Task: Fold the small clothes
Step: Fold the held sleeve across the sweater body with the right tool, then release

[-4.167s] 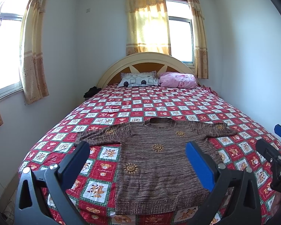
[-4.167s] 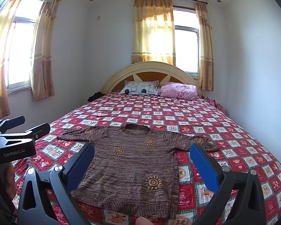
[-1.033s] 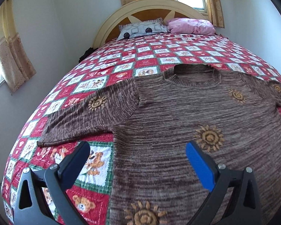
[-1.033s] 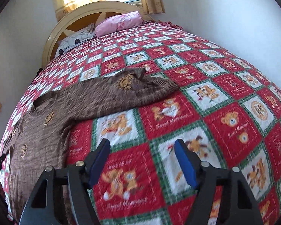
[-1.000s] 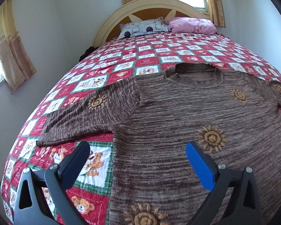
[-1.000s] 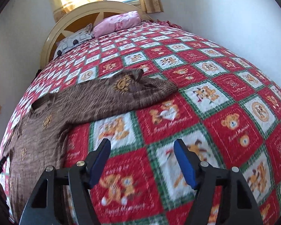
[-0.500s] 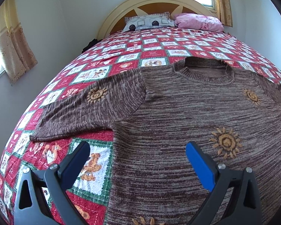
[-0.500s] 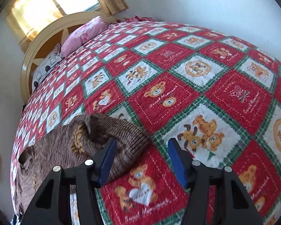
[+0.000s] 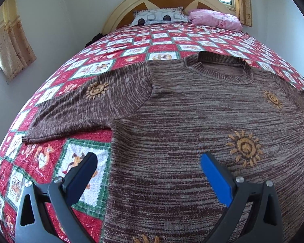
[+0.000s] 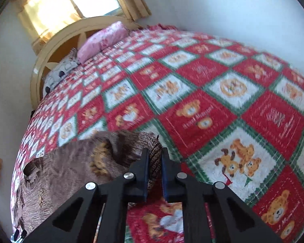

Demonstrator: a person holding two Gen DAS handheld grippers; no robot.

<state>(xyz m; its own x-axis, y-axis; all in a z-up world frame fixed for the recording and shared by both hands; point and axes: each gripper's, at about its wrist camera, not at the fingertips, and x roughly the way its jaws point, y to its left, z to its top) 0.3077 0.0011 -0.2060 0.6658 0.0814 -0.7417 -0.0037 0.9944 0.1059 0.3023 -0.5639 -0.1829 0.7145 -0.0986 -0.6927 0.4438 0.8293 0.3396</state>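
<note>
- Left wrist view: your left gripper hovers spread wide over the brown marled knit sweater, lying flat on the red-and-white patchwork bed quilt.
- Right wrist view: your right gripper is pinching the sweater's sleeve cuff on the quilt.

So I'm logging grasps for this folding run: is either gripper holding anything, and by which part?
The right gripper is pinched on the brown sweater at its sleeve cuff. The left gripper hangs open, holding nothing.

Left gripper: black frame, blue fingers, silver screws. Right gripper: same build.
</note>
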